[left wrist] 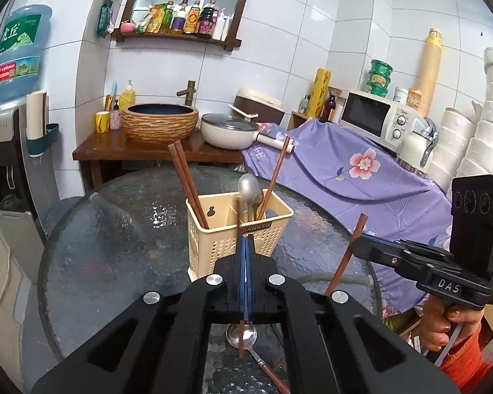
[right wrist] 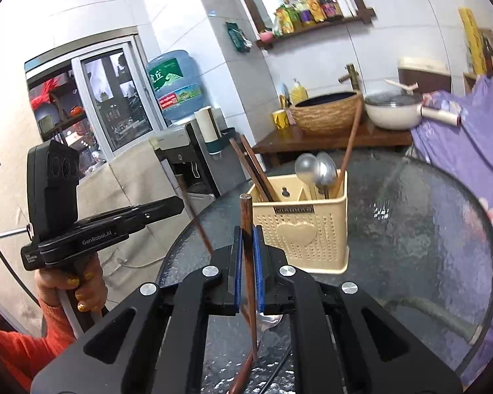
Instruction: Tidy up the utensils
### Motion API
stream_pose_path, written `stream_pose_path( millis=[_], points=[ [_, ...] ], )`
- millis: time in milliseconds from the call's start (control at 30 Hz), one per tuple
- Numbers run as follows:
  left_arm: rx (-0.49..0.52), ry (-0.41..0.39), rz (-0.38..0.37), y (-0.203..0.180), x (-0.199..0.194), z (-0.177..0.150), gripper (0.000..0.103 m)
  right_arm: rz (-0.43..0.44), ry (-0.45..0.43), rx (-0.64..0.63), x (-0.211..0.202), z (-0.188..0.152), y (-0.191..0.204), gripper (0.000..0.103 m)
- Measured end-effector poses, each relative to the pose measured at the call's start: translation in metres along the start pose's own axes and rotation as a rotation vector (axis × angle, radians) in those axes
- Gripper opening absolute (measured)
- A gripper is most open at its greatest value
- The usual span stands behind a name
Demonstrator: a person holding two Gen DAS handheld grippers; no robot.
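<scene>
My left gripper [left wrist: 245, 246] has its blue pads pressed almost together on a thin brown chopstick [left wrist: 239, 229], which runs upright between them, its lower end showing below my jaws above the glass table [left wrist: 115, 229]. My right gripper [right wrist: 247, 239] is clamped on a second chopstick [right wrist: 247, 229]; its blunt top stands just above my fingertips and the shaft slants down past them toward the table. Ahead of both sits the cream perforated utensil holder [left wrist: 233, 239], standing on the glass and split into compartments. In the left compartment two dark chopsticks [left wrist: 185, 180] lean to the left, side by side. In the right part a lone chopstick [left wrist: 274, 177] leans to the right; from the right wrist view, two metal spoons [right wrist: 315, 170] stand bowl-up beside it, though I cannot tell exactly which divider they sit behind. Another spoon [left wrist: 243, 336] lies flat on the table beneath my left jaws, its reddish handle pointing toward the lower right. Behind the table, a woven basin [left wrist: 159, 124] and a lidded white pan [left wrist: 230, 131] rest on a wooden counter [left wrist: 115, 151].
</scene>
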State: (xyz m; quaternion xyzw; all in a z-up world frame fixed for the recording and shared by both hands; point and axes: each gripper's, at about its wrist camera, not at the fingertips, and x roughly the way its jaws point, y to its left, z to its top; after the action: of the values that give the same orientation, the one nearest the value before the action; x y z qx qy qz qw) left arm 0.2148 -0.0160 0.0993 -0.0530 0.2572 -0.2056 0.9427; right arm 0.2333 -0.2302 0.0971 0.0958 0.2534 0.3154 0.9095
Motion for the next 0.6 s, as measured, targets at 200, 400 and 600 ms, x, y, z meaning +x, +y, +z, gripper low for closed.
stream_pose_path(
  millis=[200,400,600],
  points=[
    [-0.002,0.008,0.007,0.006,0.005,0.004,0.0,-0.018,0.007,-0.031,0.003,0.006,0.005,0.007],
    [-0.04,0.027,0.093,0.033,0.019,0.0,0.001,-0.037,0.016,-0.011,0.007,0.003,-0.002,0.007],
    [-0.118,0.124,0.223,0.086,0.052,-0.009,0.04,-0.039,0.018,-0.009,0.007,0.005,-0.005,0.007]
  ],
)
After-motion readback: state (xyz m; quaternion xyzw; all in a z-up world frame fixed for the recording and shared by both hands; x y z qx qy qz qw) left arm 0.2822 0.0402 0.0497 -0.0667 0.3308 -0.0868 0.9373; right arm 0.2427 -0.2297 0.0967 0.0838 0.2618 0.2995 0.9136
